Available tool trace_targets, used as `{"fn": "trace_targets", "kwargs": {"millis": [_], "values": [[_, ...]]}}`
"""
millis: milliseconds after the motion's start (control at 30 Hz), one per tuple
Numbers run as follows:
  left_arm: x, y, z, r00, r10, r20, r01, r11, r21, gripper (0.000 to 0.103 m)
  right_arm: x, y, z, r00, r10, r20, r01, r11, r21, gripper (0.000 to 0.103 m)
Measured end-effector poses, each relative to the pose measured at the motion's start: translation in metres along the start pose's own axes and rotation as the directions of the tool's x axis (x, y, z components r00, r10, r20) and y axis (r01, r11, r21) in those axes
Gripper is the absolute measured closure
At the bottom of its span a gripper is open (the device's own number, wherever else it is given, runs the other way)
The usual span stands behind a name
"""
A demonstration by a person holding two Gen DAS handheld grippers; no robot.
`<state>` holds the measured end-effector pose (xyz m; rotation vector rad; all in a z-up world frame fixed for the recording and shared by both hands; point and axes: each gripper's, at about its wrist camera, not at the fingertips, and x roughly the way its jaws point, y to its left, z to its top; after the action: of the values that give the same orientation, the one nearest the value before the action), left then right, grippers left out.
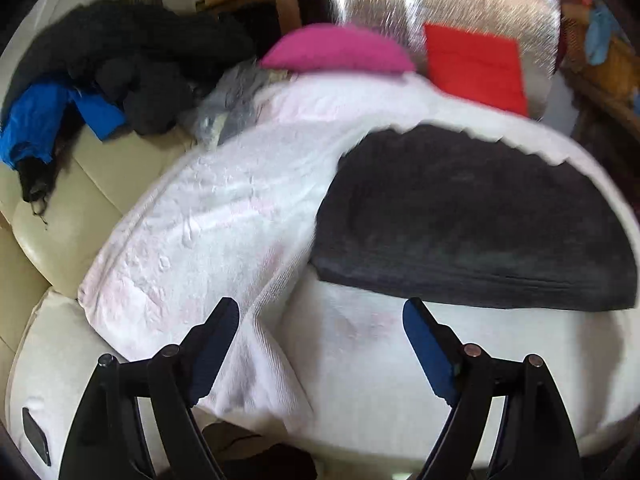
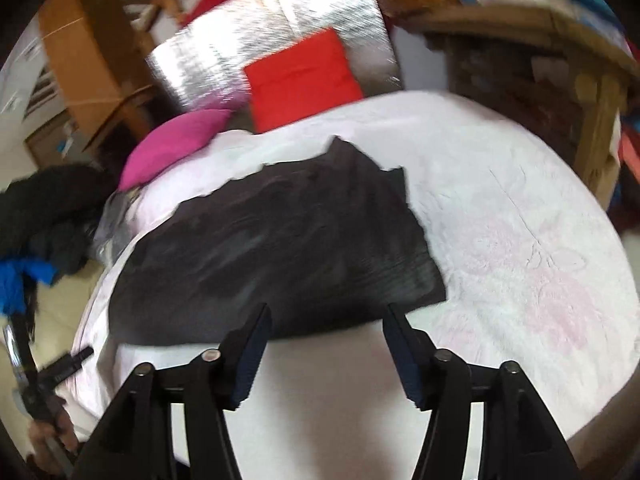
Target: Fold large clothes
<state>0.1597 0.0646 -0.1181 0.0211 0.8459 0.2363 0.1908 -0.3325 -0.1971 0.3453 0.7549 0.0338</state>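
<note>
Both the left gripper (image 1: 320, 320) and right gripper (image 2: 326, 322) hang open and empty over the floppy, lightweight black garment (image 2: 280, 248), so its near corners look like the best grab.

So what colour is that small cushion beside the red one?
Pink, a bright magenta cushion; the left wrist view shows it best.

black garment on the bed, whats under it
The black garment lies flat on a white cover that shows on all sides. Whatever lies directly beneath the garment is hidden.
</note>
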Motion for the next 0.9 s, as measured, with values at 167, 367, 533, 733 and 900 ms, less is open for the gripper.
{"fn": "trace_targets", "kwargs": {"millis": [167,367,533,733,900], "values": [[-0.066,-0.002,-0.007,0.991,-0.003,0.136,-0.002,0.999,0.036,0.009,-0.049,0.046,-0.026,0.999,-0.038,0.038,0.042,0.993,-0.109,0.03],[-0.128,0.012,-0.013,0.979,-0.007,0.205,0.008,1.0,-0.001,0.009,-0.114,0.082,-0.04,0.991,-0.066,0.119,0.088,0.978,-0.189,0.029],[-0.189,0.021,-0.024,0.951,-0.032,0.307,0.036,0.999,-0.008,0.009,-0.163,0.101,-0.054,0.981,-0.077,0.18,0.116,0.97,-0.213,0.028],[-0.244,0.021,-0.035,0.924,-0.03,0.382,0.023,0.999,0.022,0.009,-0.208,0.118,-0.071,0.97,-0.072,0.23,0.133,0.956,-0.261,0.028],[-0.284,0.018,-0.045,0.9,-0.042,0.435,0.022,0.998,0.051,0.009,-0.236,0.13,-0.078,0.964,-0.034,0.264,0.11,0.954,-0.278,0.028]]}}
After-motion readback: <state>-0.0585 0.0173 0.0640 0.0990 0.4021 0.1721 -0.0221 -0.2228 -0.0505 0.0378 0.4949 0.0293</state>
